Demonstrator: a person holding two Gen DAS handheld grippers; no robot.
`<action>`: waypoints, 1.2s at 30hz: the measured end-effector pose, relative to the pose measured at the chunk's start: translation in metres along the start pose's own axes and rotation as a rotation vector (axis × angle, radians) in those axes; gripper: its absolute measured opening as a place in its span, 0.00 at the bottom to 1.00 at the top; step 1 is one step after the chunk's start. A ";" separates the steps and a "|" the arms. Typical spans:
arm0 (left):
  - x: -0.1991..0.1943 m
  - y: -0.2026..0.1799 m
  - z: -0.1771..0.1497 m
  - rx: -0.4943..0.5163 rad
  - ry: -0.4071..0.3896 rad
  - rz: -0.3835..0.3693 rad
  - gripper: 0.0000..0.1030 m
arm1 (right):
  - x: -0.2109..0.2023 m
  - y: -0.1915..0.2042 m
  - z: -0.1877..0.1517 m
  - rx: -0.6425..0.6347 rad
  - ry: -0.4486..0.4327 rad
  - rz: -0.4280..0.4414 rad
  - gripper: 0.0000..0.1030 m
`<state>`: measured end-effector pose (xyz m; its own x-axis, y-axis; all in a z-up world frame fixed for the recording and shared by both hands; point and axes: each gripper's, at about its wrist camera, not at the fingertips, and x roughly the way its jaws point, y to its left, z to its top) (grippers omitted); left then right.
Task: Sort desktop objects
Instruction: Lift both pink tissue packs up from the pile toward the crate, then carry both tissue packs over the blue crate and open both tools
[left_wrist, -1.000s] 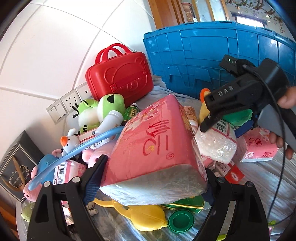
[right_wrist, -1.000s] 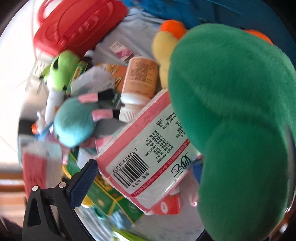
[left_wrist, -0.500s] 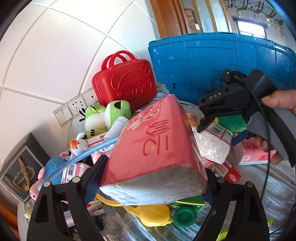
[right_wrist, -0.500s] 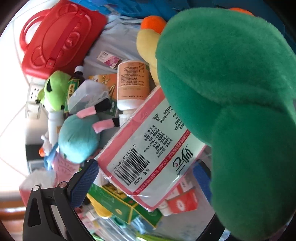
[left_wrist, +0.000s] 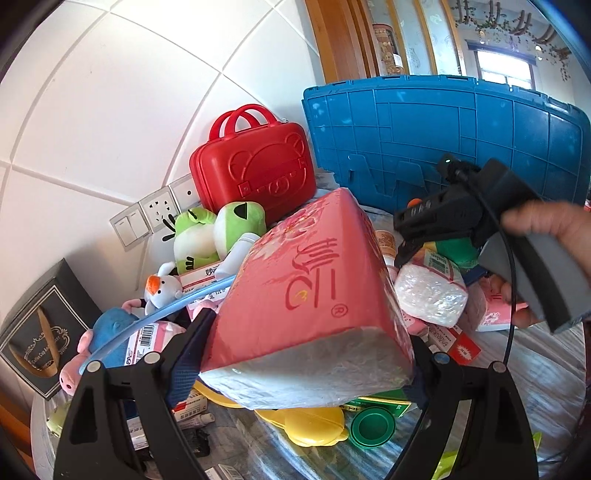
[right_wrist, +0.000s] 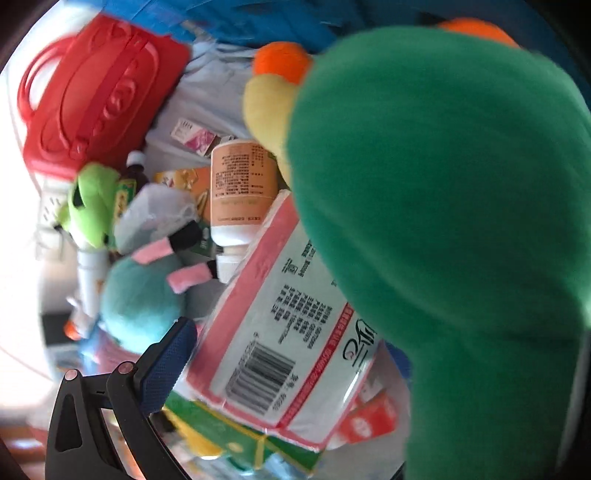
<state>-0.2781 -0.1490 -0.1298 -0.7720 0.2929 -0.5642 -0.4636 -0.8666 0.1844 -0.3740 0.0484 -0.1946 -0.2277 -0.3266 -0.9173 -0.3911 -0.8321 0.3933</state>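
Left gripper (left_wrist: 306, 354) clamped on pink tissue pack (left_wrist: 310, 295), both fingers pressed to its sides, pack held above the clutter. Below it on the surface: yellow lid (left_wrist: 314, 424), green cap (left_wrist: 373, 428). Right gripper (left_wrist: 402, 254), in a person's hand (left_wrist: 546, 229), sits right of centre over a smaller tissue pack (right_wrist: 288, 332) and green plush (right_wrist: 443, 221); plush blocks its view, grip state unclear. Far: frog plush (left_wrist: 218, 232), red case (left_wrist: 255, 177), blue crate (left_wrist: 443, 136) against the wall.
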 end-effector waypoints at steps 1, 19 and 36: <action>0.000 -0.001 0.000 0.006 0.000 0.003 0.85 | 0.003 0.004 0.000 -0.064 -0.007 -0.031 1.00; -0.045 -0.009 -0.002 -0.107 0.027 0.162 0.85 | -0.041 0.023 -0.073 -0.708 -0.086 -0.051 0.87; -0.139 -0.103 0.140 -0.097 -0.199 0.174 0.85 | -0.301 -0.028 -0.130 -0.844 -0.494 0.210 0.87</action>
<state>-0.1844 -0.0441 0.0422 -0.9111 0.2013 -0.3598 -0.2800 -0.9426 0.1818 -0.1788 0.1116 0.0626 -0.6394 -0.4399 -0.6306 0.4175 -0.8873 0.1957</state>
